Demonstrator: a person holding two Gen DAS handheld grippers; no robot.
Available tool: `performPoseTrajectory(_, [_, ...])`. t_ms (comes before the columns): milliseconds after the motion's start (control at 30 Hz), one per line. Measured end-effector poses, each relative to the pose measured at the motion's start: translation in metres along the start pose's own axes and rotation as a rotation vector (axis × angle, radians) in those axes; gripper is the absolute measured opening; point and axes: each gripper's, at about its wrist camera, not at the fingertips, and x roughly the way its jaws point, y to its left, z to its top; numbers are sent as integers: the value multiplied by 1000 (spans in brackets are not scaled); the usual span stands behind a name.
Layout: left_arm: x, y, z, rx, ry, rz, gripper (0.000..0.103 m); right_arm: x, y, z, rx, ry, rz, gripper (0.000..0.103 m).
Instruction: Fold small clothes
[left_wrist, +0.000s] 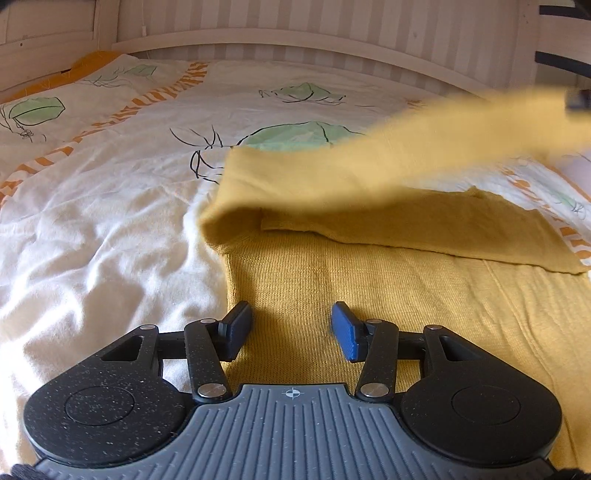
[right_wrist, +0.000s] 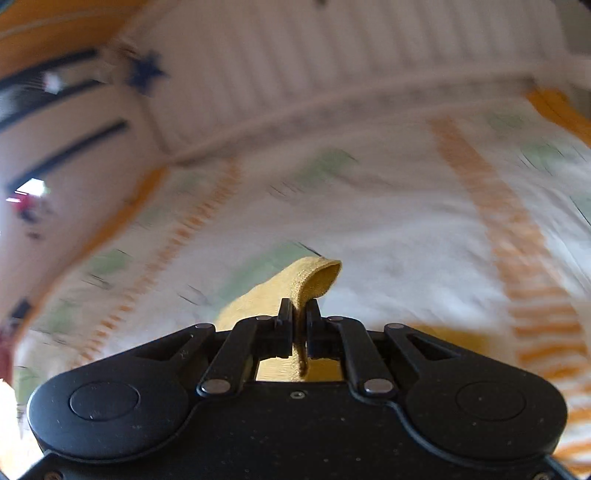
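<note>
A mustard-yellow knitted garment (left_wrist: 332, 291) lies on the bed in the left wrist view, its upper part folded over itself. One long strip of it (left_wrist: 461, 125), blurred, rises to the upper right toward a dark gripper tip at the frame's edge. My left gripper (left_wrist: 291, 328) hovers low over the garment's near edge, blue pads apart, nothing between them. In the right wrist view my right gripper (right_wrist: 300, 314) is shut on a fold of the yellow cloth (right_wrist: 314, 280), which sticks up past the fingertips. The rest of that view is blurred.
The bed is covered by a white quilt (left_wrist: 103, 221) with green leaves and orange stripes. A pale slatted headboard (left_wrist: 295, 40) runs along the far side. Dark bars (left_wrist: 561, 62) show at the upper right.
</note>
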Motion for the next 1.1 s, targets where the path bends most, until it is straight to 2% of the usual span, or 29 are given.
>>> performPoseTrajectory(133, [-1, 0, 0, -1, 1, -3, 47, 45, -39, -34, 7, 140, -158, 14])
performPoseTrajectory(233, [-1, 0, 0, -1, 0, -4, 47, 56, -54, -54, 40, 182, -186, 14])
performPoseTrajectory(433, [0, 0, 0, 2, -1, -1, 48, 55, -66, -72, 45, 195, -242, 16])
performPoseTrajectory(500, [0, 0, 0, 2, -1, -2, 48, 60, -69, -77, 24, 201, -274, 22])
performPoseTrajectory(733, [0, 0, 0, 10, -2, 0, 49, 62, -69, -90, -25, 151, -308, 22])
performPoseTrajectory(767, [0, -1, 0, 12, -2, 1, 49, 63, -67, -91, -49, 148, -319, 25])
performPoseTrajectory(833, [0, -1, 0, 14, -4, 0, 50, 64, -62, -95, -118, 135, -381, 57])
performPoseTrajectory(867, [0, -1, 0, 15, -4, 0, 50, 65, -61, -97, -145, 127, -412, 64])
performPoseTrajectory(900, [1, -1, 0, 16, -5, 0, 51, 65, -62, -99, -158, 123, -444, 79])
performPoseTrajectory(933, [1, -1, 0, 18, -4, 0, 51, 64, -66, -100, -143, 120, -454, 84])
performPoseTrajectory(1100, [1, -2, 1, 24, -1, 0, 53, 40, -87, -104, 32, 92, -401, 87])
